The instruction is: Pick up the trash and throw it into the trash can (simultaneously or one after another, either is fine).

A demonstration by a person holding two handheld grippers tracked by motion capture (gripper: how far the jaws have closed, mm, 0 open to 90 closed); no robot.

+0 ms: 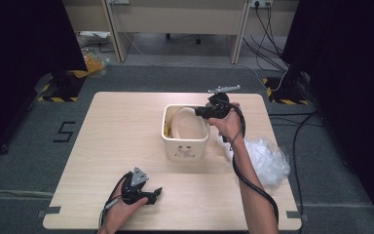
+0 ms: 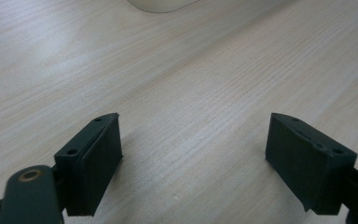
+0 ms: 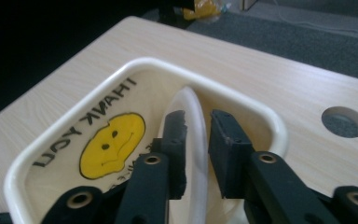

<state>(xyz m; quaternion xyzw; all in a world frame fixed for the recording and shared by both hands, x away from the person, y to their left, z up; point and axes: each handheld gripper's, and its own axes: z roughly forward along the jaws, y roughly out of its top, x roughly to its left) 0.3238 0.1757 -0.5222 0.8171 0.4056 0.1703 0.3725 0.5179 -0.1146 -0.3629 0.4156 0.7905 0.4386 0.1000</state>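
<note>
Nearest the camera, the left gripper rested on the near left part of the wooden table, held in the person's left hand. Its jaws stood wide apart with nothing but bare tabletop between them. Farther off, at the middle of the table, sat a cream bin with a yellow smiley face and the words "THANK YOU" printed inside. A pale plate stood on edge within the bin, leaning toward its right wall. The right gripper reached down over the bin's far right rim; its jaws straddled the upper edge of the plate, one on each side and close to it, though whether the pads pressed on it could not be told. A crumpled clear plastic bag lay on the table just right of the bin.
</note>
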